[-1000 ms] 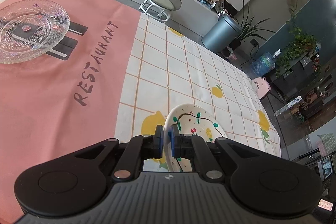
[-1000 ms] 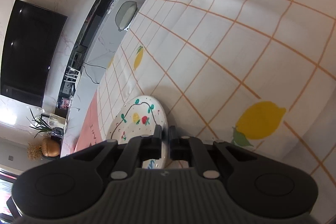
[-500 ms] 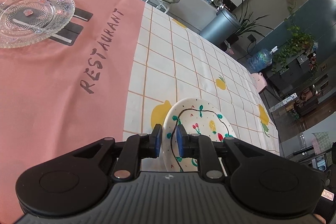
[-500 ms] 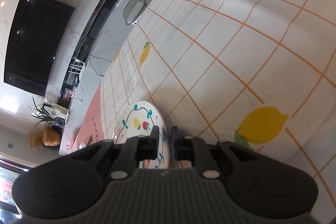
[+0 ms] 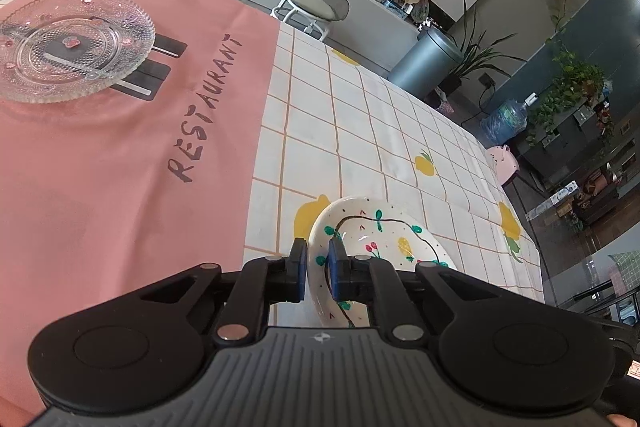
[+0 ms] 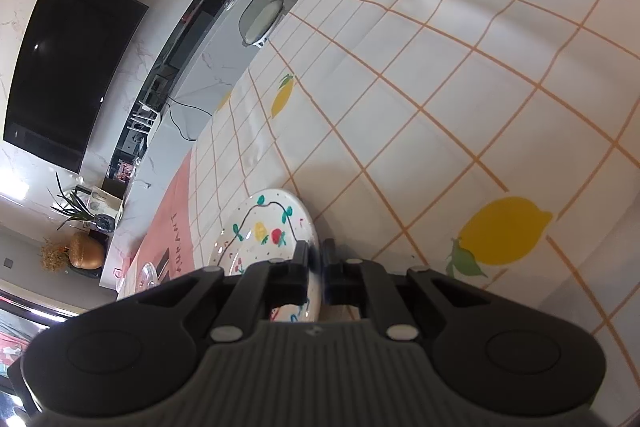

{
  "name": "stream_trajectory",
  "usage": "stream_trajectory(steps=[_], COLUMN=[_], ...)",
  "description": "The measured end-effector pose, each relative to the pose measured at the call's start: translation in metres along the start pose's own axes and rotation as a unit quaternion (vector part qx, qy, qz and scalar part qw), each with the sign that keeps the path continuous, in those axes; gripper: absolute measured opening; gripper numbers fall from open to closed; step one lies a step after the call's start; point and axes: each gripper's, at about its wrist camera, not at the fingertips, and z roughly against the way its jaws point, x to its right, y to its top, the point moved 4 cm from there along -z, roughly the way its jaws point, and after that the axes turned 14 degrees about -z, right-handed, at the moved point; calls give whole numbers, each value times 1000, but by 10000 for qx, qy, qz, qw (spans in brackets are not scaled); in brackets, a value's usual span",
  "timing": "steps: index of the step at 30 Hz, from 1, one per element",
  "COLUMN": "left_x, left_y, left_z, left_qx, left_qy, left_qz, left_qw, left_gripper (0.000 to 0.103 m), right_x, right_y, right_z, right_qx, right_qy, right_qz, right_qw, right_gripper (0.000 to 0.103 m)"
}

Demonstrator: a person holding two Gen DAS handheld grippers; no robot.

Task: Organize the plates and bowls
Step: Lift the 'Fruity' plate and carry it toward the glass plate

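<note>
The painted plate (image 5: 380,247) sits on the lemon tablecloth (image 5: 360,131). The left gripper (image 5: 317,269) has just squeezed together on its rim, and the right gripper (image 6: 316,269) is clamped on the other side. Both grippers hide the plate's near part. A glass plate (image 5: 68,45) rests well apart on the pink mat (image 5: 120,163).

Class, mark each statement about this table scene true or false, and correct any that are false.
1. The painted plate has its rim between the fingers of both tools. True: left tool, right tool.
2. The glass plate lies on the pink mat. True.
3. The painted plate sits stacked on the glass plate. False: they are apart, the painted one over the lemon-print cloth.
4. The mat reads "KITCHEN". False: it reads "RESTAURANT".
5. The glass plate holds food. False: it is empty.
</note>
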Motion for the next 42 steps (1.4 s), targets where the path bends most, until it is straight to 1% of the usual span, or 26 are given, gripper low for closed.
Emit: stream_trajectory(steps=[4,9,13,19,25,29,35,42], left_x=[-3,-4,-5,-5,-9,-11,-22,-36], left_y=[3,5,3,-9,-28,-42,-60,-79], left_z=[12,36,56,86,111,124,137,135], left_qx=[103,340,508,707,789,823,805,678], left_qy=[3,48,19,-2,-12,29,39,132], left_qz=[86,183,309,364,515,556,733,842], left_qw=[9999,9992,9982,9968,9956,9950,9941,9941], left_gripper=[12,12,12,12,12,12,12,12], right_x=[-5,-10,-17,-19,-15,-12,-11,-11], right_y=[-7,-17,-29,-50,-70,-82,-101,-119], right_z=[5,9,18,38,61,71,78,76], right_qx=[-77,-153,-205,-257,-338,-405,-568,-680], right_qy=[136,248,403,623,845,911,796,515], right_qz=[47,79,237,408,457,482,555,826], right_qw=[9999,9995,9987,9969,9948,9939,9937,9929], right_gripper=[3,3,3,3,3,3,3,3])
